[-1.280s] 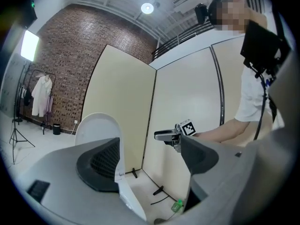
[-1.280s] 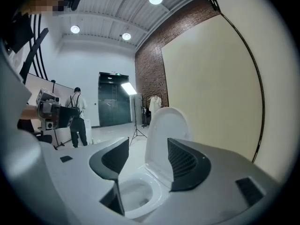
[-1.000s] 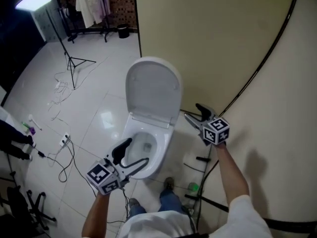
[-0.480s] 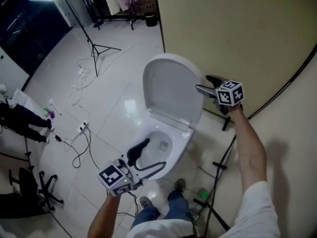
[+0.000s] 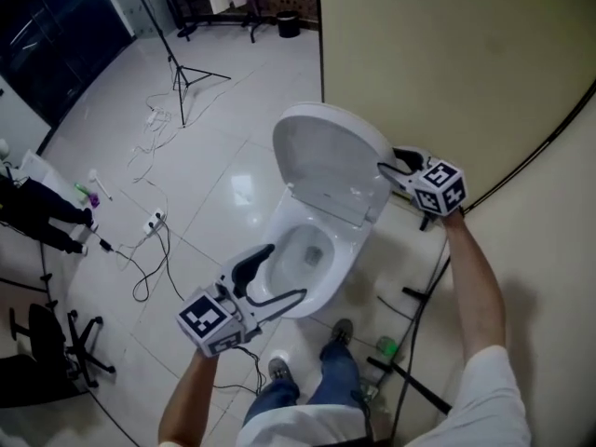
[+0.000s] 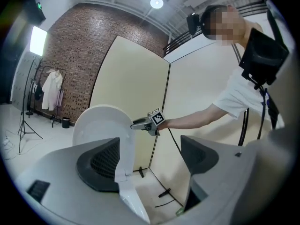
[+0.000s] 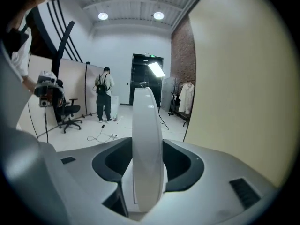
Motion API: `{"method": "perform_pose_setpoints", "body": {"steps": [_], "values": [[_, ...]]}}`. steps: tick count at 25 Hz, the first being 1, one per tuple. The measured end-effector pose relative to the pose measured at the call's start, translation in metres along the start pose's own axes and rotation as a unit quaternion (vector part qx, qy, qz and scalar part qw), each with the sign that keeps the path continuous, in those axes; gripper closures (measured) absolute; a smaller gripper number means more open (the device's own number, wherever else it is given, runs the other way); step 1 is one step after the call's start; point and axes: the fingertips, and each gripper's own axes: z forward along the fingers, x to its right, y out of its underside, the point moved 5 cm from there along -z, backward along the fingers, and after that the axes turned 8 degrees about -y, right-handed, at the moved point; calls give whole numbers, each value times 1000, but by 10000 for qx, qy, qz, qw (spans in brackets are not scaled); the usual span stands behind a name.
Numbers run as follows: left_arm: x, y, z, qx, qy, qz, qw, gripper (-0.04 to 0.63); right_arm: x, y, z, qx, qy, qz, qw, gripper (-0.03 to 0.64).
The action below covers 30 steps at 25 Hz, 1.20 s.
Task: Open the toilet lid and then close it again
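Note:
The white toilet lid (image 5: 326,161) stands raised above the bowl (image 5: 312,277). My right gripper (image 5: 391,168) is at the lid's right edge. Its jaws have just been closing, and in the right gripper view the lid (image 7: 146,144) fills the gap between the dark pads (image 7: 180,165), so the right gripper (image 7: 147,165) is shut on it. My left gripper (image 5: 279,273) hovers over the bowl's front rim, open, nothing between its fingers. In the left gripper view the left gripper (image 6: 150,158) stands wide, with the lid (image 6: 101,125) and the right gripper (image 6: 136,124) beyond.
A beige partition wall (image 5: 447,54) stands close behind and to the right of the toilet, with a black cable (image 5: 521,147) on it. A light stand (image 5: 182,73), loose cables (image 5: 149,250) and an office chair (image 5: 56,352) are on the tiled floor at left. A person (image 7: 104,100) stands far off.
My right gripper moved from beside the lid onto its right edge and its jaws closed round it. The left gripper stayed near the bowl's front. The head view shifted.

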Motion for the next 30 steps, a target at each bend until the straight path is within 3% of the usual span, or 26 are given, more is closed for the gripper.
{"method": "perform_pose_setpoints", "body": {"steps": [6,10,12,18,22,30], "values": [[1,37,-78,-5,165,16,9999,190,-163,39,-4,-776,537,-1241,9878,416],[-1,72,-124,-259,158,-156,9994,190,-238,75,11,-1151,1119,-1938,9678,416],[-5,95,-138,-268,23,-205,9994,190,-269,106,23,-1324,1191,-2378,9548,415],[-5,151,-158,-377,-145,-497,9979,190,-354,205,58,-1806,794,-3124,9292,412],[-7,179,-159,-434,-229,-853,9951,190,-390,260,83,-1980,469,-3319,9211,203],[0,217,-147,-629,-107,-1040,9925,190,-413,343,129,-2679,-68,-3175,9096,193]]}}
